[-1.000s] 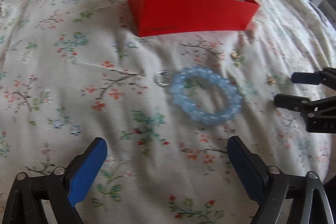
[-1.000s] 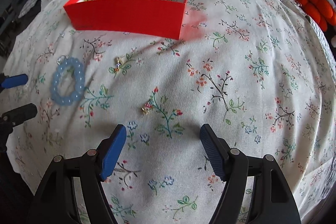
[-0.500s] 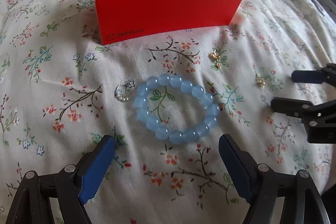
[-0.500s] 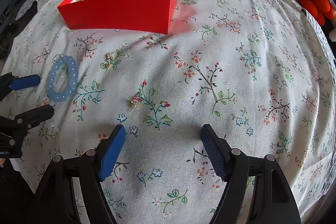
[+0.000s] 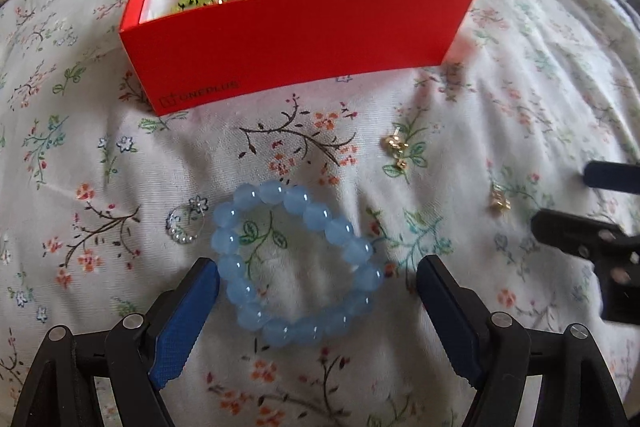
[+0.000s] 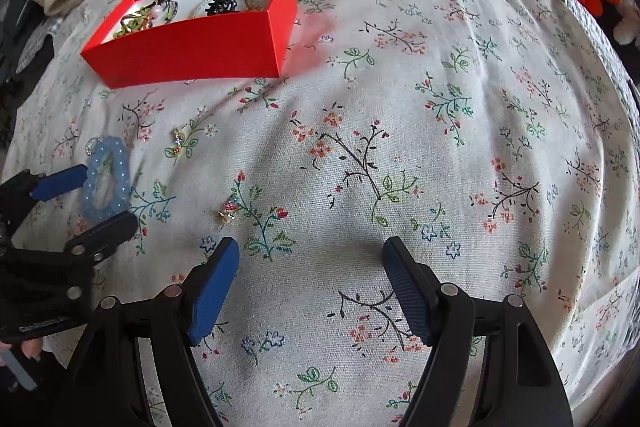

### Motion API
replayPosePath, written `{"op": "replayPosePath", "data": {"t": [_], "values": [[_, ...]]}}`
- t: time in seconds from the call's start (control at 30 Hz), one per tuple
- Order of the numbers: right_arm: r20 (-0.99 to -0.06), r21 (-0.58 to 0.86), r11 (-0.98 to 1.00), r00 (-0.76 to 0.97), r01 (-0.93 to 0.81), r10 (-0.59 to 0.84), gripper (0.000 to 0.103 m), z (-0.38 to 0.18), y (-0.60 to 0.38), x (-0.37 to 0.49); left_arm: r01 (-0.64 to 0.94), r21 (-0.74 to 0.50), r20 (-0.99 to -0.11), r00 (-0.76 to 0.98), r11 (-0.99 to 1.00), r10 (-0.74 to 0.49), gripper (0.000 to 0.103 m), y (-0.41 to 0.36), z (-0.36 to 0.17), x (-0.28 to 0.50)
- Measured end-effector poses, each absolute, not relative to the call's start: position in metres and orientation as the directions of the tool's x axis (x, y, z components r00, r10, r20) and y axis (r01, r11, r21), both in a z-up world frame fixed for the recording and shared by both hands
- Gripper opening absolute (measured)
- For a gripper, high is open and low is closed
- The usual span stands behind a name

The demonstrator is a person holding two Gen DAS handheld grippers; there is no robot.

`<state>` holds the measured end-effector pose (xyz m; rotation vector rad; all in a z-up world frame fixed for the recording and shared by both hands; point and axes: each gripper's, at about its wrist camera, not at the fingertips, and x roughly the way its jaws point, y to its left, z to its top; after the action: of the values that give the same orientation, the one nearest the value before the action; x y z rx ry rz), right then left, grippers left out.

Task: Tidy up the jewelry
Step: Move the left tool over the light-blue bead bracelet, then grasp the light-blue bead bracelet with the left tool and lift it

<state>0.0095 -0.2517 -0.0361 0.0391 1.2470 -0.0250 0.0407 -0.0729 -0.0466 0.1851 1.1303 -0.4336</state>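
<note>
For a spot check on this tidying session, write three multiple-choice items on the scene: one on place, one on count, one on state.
1. Where is the blue bead bracelet?
A. in the red box
B. on the bedspread, between the left gripper's jaws
C. held up in the air

2. How many small gold earrings lie loose on the bedspread?
A. two
B. four
C. none

3. The right gripper is:
A. shut on a ring
B. open and empty
C. shut on an earring

B: the left gripper flanks it. A: both lie outside the red box. B: only cloth lies between its jaws.
</note>
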Motion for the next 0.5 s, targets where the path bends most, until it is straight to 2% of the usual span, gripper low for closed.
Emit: {"op": "replayPosePath", "data": {"t": [0.1,0.23,0.4,0.43,0.5], "values": [[-0.948,0.013,0.999,0.317,0.037,0.001,0.077,-0.035,-0.253,0.010,0.415,-0.024,-0.907,0.373,0.909,-0.194,0.083,-0.078,-0.048,0.043],[-0.948,0.015,0.999,0.317,0.039,0.002,0.077,-0.034,-0.252,0.008,0.418,-0.002,-0.908,0.380,0.908,-0.177,0.072,-0.078,-0.047,0.044],[-0.950,0.008,0.999,0.313,0.038,-0.004,0.077,-0.036,-0.251,0.009,0.433,0.006,-0.905,0.386,0.901,-0.180,0.042,-0.065,-0.043,0.044],[-0.950,0.006,0.999,0.312,0.038,-0.007,0.077,-0.036,-0.251,0.010,0.431,0.008,-0.904,0.388,0.902,-0.177,0.029,-0.062,-0.042,0.045],[-0.950,0.005,0.999,0.312,0.036,-0.006,0.077,-0.036,-0.249,0.010,0.422,-0.004,-0.906,0.383,0.906,-0.182,0.026,-0.051,-0.043,0.045]]}}
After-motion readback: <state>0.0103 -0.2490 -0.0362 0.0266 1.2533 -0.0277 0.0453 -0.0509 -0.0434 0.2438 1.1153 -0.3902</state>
